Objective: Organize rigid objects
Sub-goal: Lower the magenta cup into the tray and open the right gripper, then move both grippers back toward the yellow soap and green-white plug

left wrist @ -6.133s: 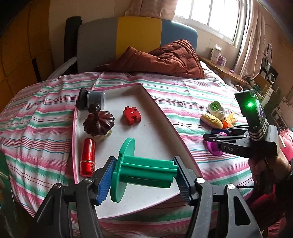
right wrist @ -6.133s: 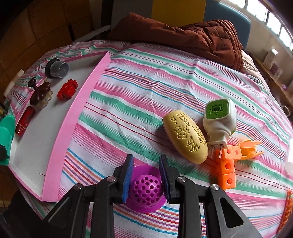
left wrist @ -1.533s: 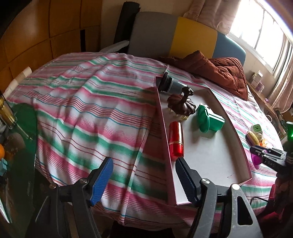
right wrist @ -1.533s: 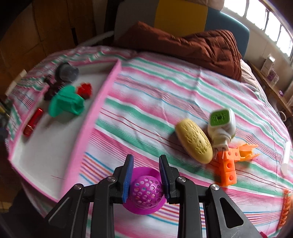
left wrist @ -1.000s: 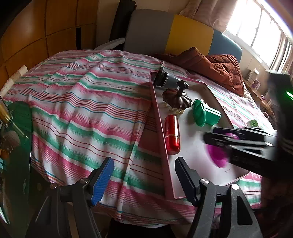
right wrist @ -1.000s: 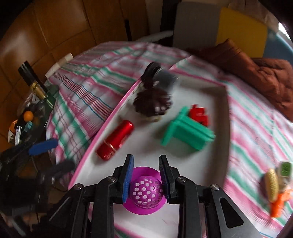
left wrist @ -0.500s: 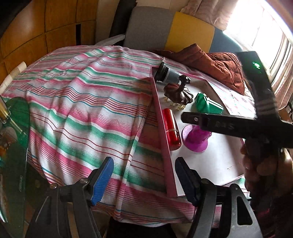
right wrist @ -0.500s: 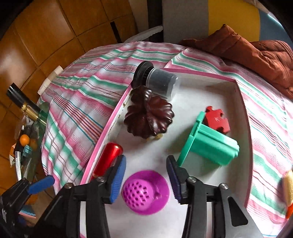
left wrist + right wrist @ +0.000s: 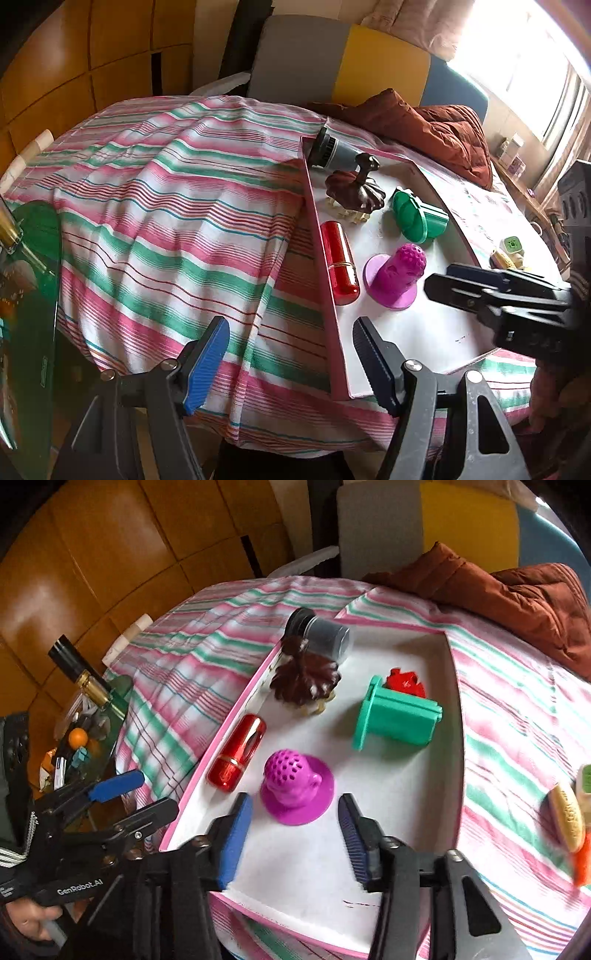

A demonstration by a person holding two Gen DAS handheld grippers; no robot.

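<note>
The right gripper [image 9: 293,802] is holding its blue fingers [image 9: 236,834] apart. Its jaws have just been closing a little, yet nothing is sitting between the pads. The purple cup [image 9: 295,782] is standing just ahead of the fingertips, apart from them, resting brim-down on the white floor of the tray [image 9: 456,701] with its dotted dome pointing up.

The red tube [image 9: 236,753] is lying just beside the cup, along the tray's pink wall. Further back, the green spool [image 9: 395,720] is lying on its side, with a red puzzle piece [image 9: 404,683] tucked behind it. A dark brown ridged lid [image 9: 304,679] is sitting near the far wall, and a grey jar [image 9: 321,633] is lying in the far corner behind it.

The left gripper [image 9: 288,332] is hanging wide open and gripping nothing. One finger is hovering over the striped cloth [image 9: 166,206], the other over the near corner of the tray. From this side the right gripper is reaching in over the tray's near end, beside the purple cup.

Out on the cloth, well apart from the tray, a yellow oval piece [image 9: 567,812] is lying near the edge of view. A rust-brown blanket [image 9: 517,598] is bunching up at the far end.
</note>
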